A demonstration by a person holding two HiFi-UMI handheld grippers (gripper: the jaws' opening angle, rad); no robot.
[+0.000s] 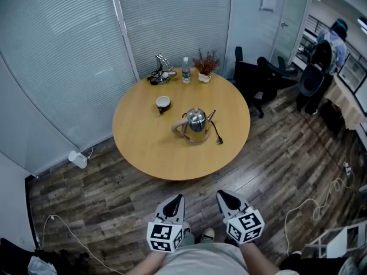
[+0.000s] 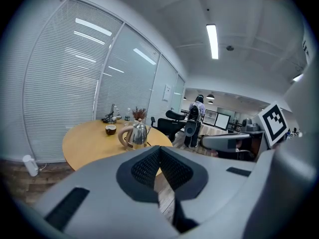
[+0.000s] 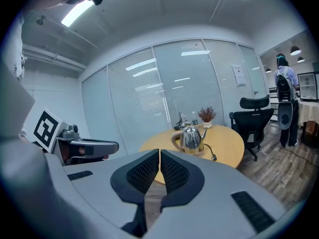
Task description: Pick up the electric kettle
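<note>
The steel electric kettle (image 1: 196,120) stands upright on its base near the middle of the round wooden table (image 1: 143,139). Its pale handle faces left, and a black cord and plug (image 1: 217,135) lie to its right. Both grippers are held low and near my body, well short of the table's near edge. My left gripper (image 1: 176,200) is shut with nothing between its pads, and my right gripper (image 1: 223,197) is shut and empty as well. The left gripper view has the kettle (image 2: 137,133) far beyond the closed jaws (image 2: 159,150). In the right gripper view the kettle (image 3: 191,137) is likewise distant past the closed jaws (image 3: 159,153).
Behind the kettle the table carries a small cup (image 1: 163,102), a water bottle (image 1: 186,70), a potted dried plant (image 1: 205,65) and a metal desk ornament (image 1: 161,73). Black office chairs (image 1: 265,76) stand at the right. Cables (image 1: 318,208) trail over the wooden floor. A person (image 1: 336,38) stands far right.
</note>
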